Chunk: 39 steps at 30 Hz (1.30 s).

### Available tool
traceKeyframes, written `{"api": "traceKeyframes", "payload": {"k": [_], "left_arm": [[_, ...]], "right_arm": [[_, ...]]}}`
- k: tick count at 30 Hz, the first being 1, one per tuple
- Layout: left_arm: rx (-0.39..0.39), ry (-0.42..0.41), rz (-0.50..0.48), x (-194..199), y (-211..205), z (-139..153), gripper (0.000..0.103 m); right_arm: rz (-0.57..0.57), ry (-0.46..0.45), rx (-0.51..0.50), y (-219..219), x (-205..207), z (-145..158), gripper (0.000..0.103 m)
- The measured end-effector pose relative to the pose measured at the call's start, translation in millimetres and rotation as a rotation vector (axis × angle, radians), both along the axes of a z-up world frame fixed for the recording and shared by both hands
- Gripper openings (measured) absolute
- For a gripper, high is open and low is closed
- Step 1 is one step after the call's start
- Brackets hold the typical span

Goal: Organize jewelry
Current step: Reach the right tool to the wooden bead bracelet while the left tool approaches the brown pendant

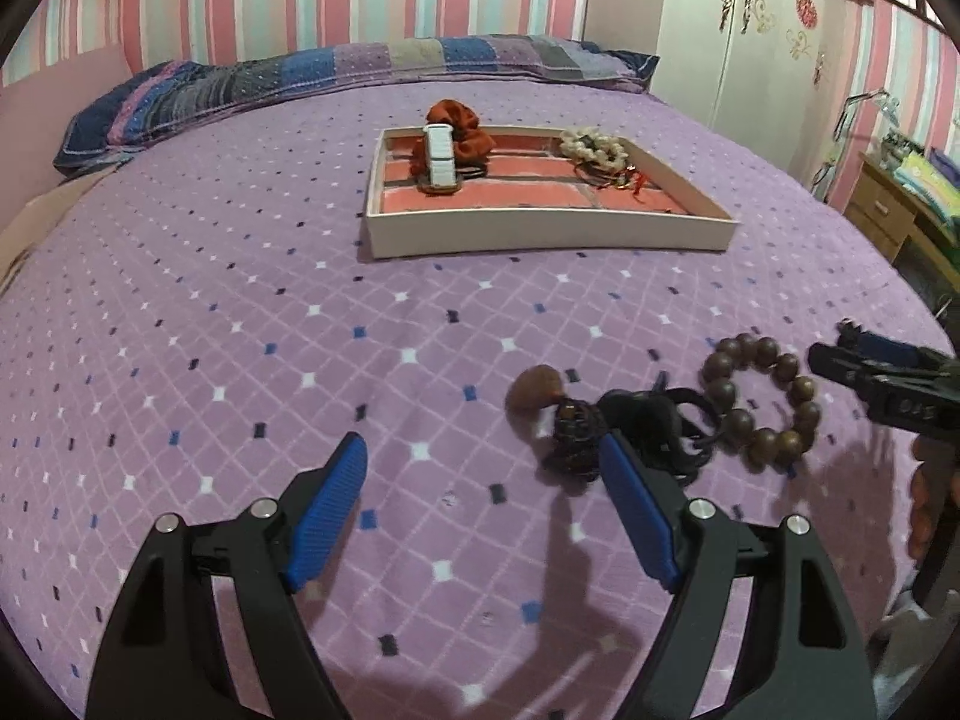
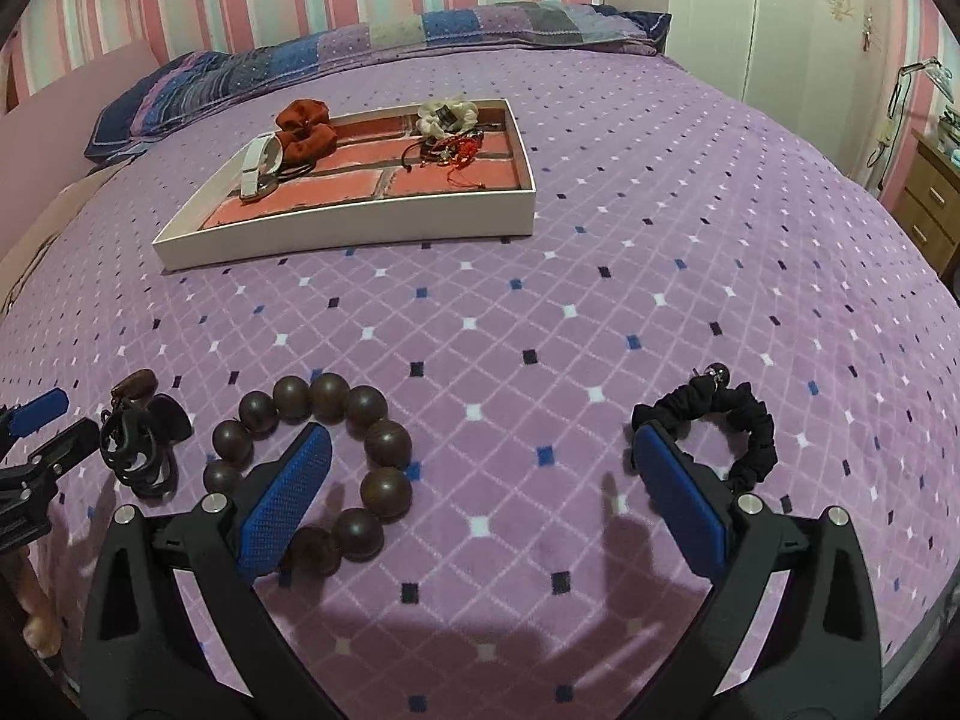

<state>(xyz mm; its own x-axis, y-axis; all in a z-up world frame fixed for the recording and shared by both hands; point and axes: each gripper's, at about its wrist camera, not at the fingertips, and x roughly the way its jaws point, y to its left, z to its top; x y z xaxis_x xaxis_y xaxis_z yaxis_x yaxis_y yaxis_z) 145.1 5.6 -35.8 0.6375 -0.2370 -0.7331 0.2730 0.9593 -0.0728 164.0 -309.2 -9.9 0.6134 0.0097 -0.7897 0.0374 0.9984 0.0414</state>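
Note:
A white tray (image 1: 540, 234) with a brick-pattern liner sits mid-bed; it also shows in the right wrist view (image 2: 360, 231). It holds a red scrunchie (image 1: 462, 126), a white band (image 1: 438, 159) and a pearl bracelet (image 1: 594, 147). On the near bedspread lie a brown wooden bead bracelet (image 2: 372, 480), a black hair clip (image 2: 135, 444) and a black scrunchie (image 2: 750, 438). My left gripper (image 1: 483, 453) is open, its right finger over the black clip (image 1: 576, 426). My right gripper (image 2: 480, 438) is open; its left finger lies over the bead bracelet, its right beside the black scrunchie.
The purple patterned bedspread (image 2: 600, 240) covers the bed. A striped pillow (image 1: 300, 81) lies at the head. A white wardrobe (image 1: 738, 30) and a wooden drawer unit (image 1: 888, 210) stand to the right. The right gripper shows at the left view's right edge (image 1: 888, 378).

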Motion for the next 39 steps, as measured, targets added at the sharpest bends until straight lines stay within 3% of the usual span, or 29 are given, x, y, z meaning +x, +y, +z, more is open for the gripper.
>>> {"api": "traceKeyframes", "payload": {"k": [14,23,39], "left_arm": [[-0.016,-0.011,-0.032,-16,-21,8,0.078],[0.014,-0.026,-0.065,-27,-50,10,0.078],[0.033,-0.007,0.009,-2,-4,-10,0.078]], "right_arm": [[0.03,0.024,-0.001,5,4,-6,0.095],[0.043,0.027,0.009,4,4,-6,0.089],[0.065,0.051,-0.008,11,9,-16,0.086]]}}
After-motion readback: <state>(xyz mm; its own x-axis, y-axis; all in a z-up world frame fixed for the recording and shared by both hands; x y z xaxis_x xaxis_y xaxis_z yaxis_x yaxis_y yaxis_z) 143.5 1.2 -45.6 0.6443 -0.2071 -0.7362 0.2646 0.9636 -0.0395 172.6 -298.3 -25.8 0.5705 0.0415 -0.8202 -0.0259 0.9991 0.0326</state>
